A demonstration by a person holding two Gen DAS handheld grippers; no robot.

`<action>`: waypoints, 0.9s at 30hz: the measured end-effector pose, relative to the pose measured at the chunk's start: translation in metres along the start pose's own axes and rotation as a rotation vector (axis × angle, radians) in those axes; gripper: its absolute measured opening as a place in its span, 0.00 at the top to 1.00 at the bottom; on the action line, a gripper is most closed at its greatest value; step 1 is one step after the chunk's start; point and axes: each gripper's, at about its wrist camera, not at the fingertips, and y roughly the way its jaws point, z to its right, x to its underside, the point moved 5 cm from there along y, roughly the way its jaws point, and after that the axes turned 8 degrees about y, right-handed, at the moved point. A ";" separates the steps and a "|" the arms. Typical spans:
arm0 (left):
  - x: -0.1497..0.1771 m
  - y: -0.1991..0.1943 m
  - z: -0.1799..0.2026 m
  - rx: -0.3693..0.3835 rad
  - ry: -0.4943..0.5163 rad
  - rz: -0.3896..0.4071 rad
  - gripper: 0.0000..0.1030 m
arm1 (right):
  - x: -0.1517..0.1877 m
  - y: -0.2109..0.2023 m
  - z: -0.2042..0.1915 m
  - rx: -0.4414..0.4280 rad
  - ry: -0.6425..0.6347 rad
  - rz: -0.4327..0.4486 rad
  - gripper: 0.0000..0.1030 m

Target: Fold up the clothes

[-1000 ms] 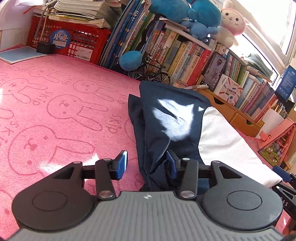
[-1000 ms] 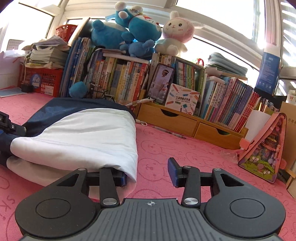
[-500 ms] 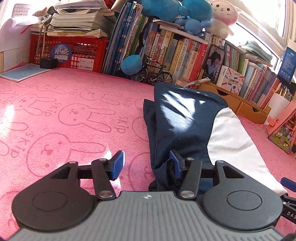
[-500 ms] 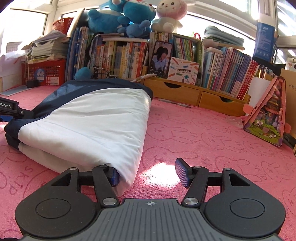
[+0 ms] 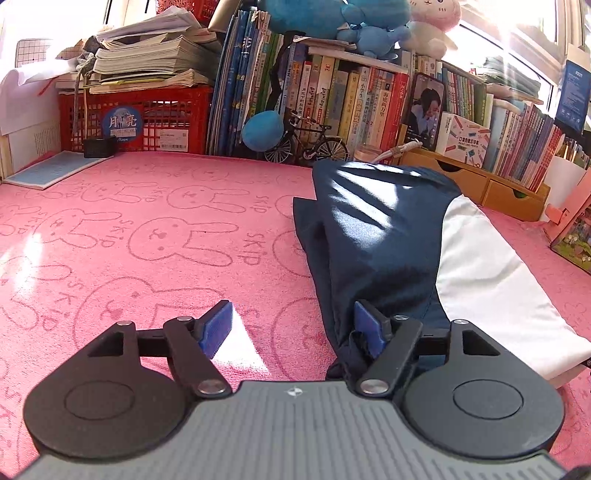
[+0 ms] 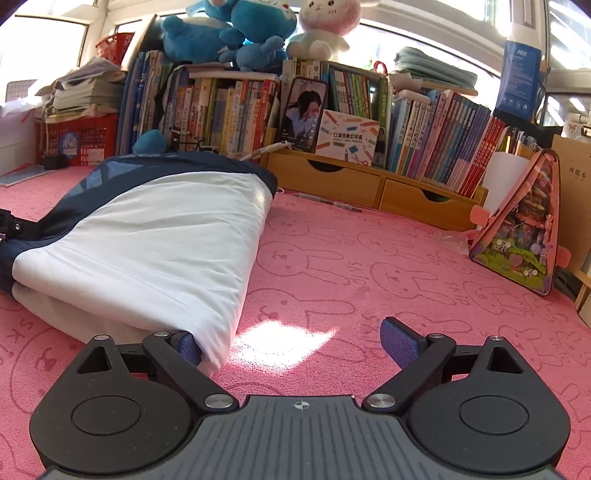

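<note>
A folded garment, navy [image 5: 369,236] on one side and white [image 6: 155,251] on the other, lies on the pink rabbit-print mat [image 5: 147,229]. My left gripper [image 5: 291,326] sits at the garment's near navy corner with its jaws opening. The navy edge hangs against the right pad [image 5: 365,328], and the left pad stands apart over bare mat. My right gripper [image 6: 295,345] is at the near white corner, jaws opening wide. The white fold rests against its left pad [image 6: 188,347], while the other pad is clear of cloth. The left gripper's body [image 6: 14,229] shows at the garment's far side.
Along the back run rows of books [image 6: 443,147], wooden drawers [image 6: 369,184], plush toys [image 6: 236,33], a red crate [image 5: 140,118] under paper stacks and a toy bicycle [image 5: 306,144]. A pink triangular case [image 6: 517,229] stands at the right.
Both grippers' jaws have spread wider and no longer pinch the cloth. The garment has settled flat on the mat, and both views have tilted more level.
</note>
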 end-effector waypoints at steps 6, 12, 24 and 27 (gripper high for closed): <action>0.002 0.004 -0.026 -0.107 -0.094 -0.035 0.57 | 0.008 -0.016 -0.019 0.022 -0.031 0.032 0.08; -0.003 -0.021 -0.042 -0.075 -0.153 0.031 0.56 | 0.023 -0.016 -0.037 0.054 -0.092 0.046 0.08; 0.015 -0.066 0.020 0.392 -0.354 -0.001 0.12 | 0.007 -0.014 -0.044 0.014 -0.032 0.079 0.08; 0.028 -0.056 0.029 0.513 -0.464 -0.049 0.12 | 0.008 -0.013 -0.046 0.015 -0.042 0.079 0.08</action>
